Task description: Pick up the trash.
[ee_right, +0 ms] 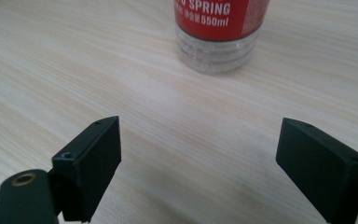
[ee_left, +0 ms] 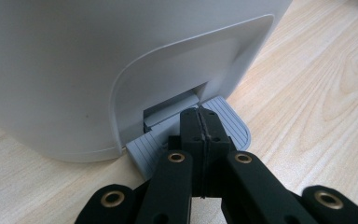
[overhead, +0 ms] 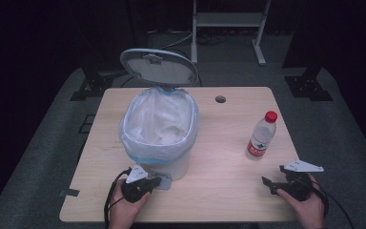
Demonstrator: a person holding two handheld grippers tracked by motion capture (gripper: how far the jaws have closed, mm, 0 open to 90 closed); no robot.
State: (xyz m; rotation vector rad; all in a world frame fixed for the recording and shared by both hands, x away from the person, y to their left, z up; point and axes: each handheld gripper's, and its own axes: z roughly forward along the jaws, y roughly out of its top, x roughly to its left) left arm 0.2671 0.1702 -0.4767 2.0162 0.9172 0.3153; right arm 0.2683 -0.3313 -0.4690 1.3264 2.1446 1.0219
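Holding the pedal (ee_left: pixel 223 122) of the bin (overhead: pixel 164 143) down with the left gripper (overhead: pixel 156 182) — jaws clenched together with nothing between them, tips resting on the ribbed plate, lid (overhead: pixel 159 67) standing up. Likely risk: the tips sit on a narrow grey tab, so any sideways drift could slide them off and drop the lid shut. The bin also looks light; pushing forward instead of down may shove it across the counter (overhead: pixel 219 191).

Right gripper (overhead: pixel 270 185) has jaws released and spread, nothing gripped, aimed at the water bottle (overhead: pixel 262 135), which stands upright near it, well apart from the bin. Bottle looks tall and light — an off-centre approach could tip it. Counter between bottle and bin is bare; the liner bag (overhead: pixel 158 119) drapes over the rim, and a low carry might snag it.
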